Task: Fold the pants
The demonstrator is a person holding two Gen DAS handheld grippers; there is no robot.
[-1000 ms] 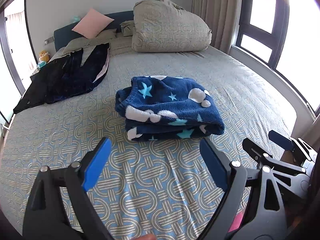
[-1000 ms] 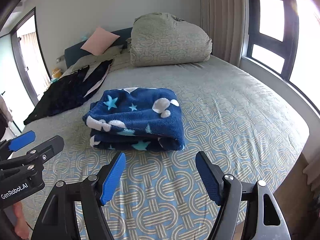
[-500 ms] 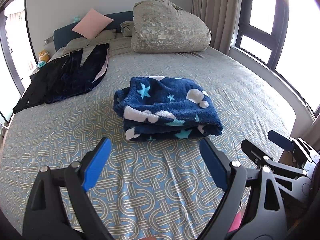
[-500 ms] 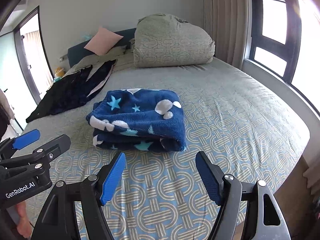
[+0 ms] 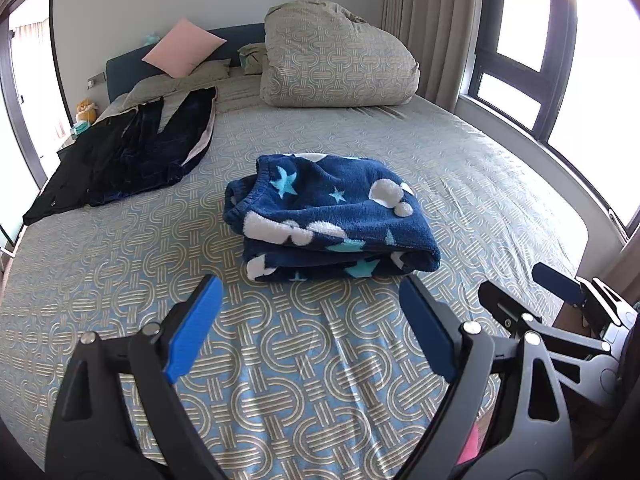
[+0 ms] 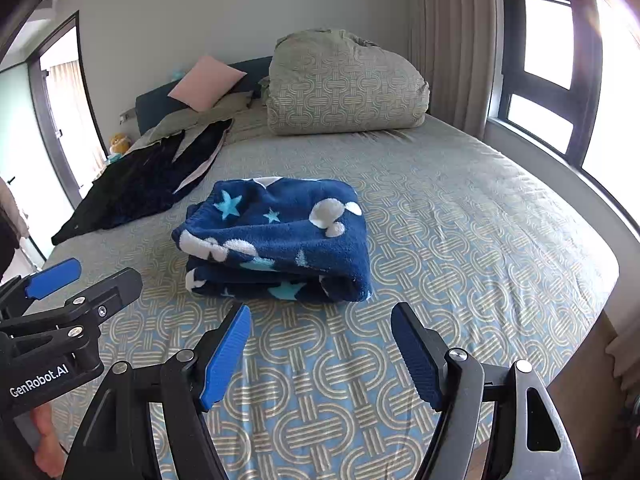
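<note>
Fleecy dark-blue pants with stars and white clouds lie folded in a neat stack in the middle of the bed; they also show in the right wrist view. My left gripper is open and empty, held above the bedspread just short of the stack. My right gripper is open and empty, also just short of the stack. The right gripper shows at the lower right of the left wrist view, and the left gripper at the lower left of the right wrist view.
Black and navy garments lie spread at the bed's far left. A rolled duvet and a pink pillow sit at the headboard. The patterned bedspread lies below the grippers. Windows line the right wall.
Both grippers drifted slightly back from the folded pants and stayed open. The pants have not moved.
</note>
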